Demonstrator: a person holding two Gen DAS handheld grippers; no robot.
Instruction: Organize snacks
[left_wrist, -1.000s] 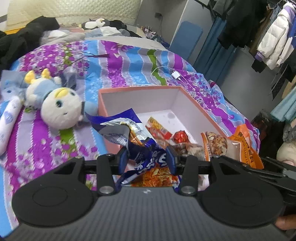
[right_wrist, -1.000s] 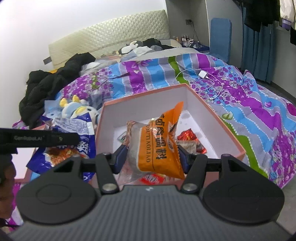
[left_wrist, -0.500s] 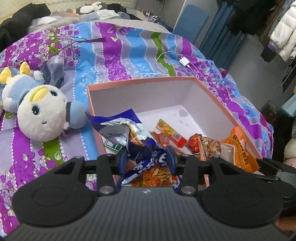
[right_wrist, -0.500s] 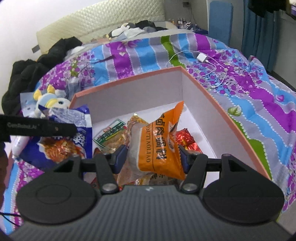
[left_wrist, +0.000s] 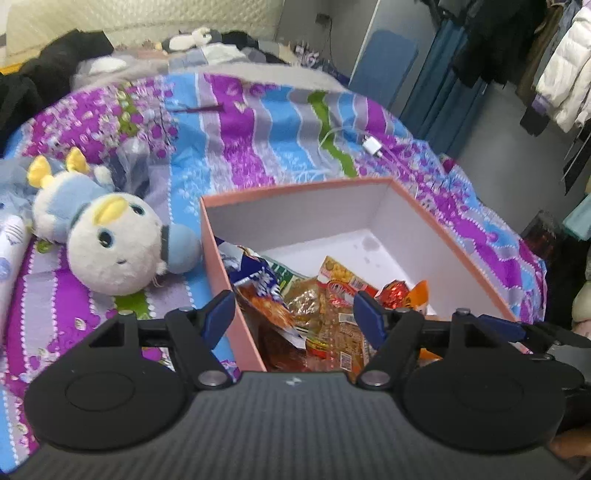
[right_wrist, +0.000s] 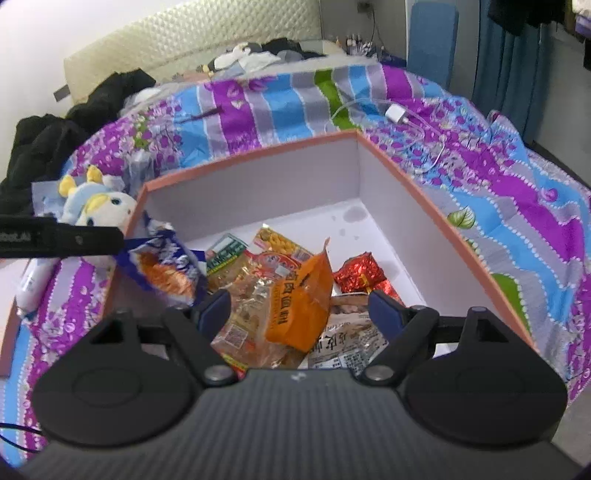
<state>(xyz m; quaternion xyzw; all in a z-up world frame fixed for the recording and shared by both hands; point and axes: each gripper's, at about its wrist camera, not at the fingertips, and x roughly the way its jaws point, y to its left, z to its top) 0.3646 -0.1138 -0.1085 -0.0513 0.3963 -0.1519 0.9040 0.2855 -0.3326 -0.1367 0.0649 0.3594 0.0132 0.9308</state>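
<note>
Change: both claws held a packet a second ago and now hold nothing; the two packets lie in the box, so this pair of snacks counts as stowed.
Left gripper (left_wrist: 294, 309): jaws spread wide and empty, straddling the box's near-left wall, one blue finger outside over the bedspread, the other inside over the snacks.
Right gripper (right_wrist: 298, 308): jaws wide and empty, hanging over the near part of the box just above the pile.
Blue packet (right_wrist: 162, 264): dropped inside the box against its left wall, crumpled, partly propped on the rim.
Orange packet (right_wrist: 301, 295): standing half upright on the heap in the middle of the box's near half, leaning on other wrappers.
Box (left_wrist: 460, 258): salmon-edged, white inside, resting on the striped bedspread (left_wrist: 258, 122); snacks crowd its near-left part, the far-right floor is bare.
Other snacks: red foil sweets (right_wrist: 360, 275), a green-and-white packet (right_wrist: 225, 249) and clear wrappers, all overlapping in the pile.
Around: plush toy (left_wrist: 110, 240) touching the box's left wall from outside; white charger and cable (left_wrist: 373, 146) beyond the far edge; dark clothes toward the headboard.
In the way: judging by this, the left wall between the left jaws could snag a downward move; the propped blue packet may slide out.
Remaining: no loose snack clearly shows on the bed.
</note>
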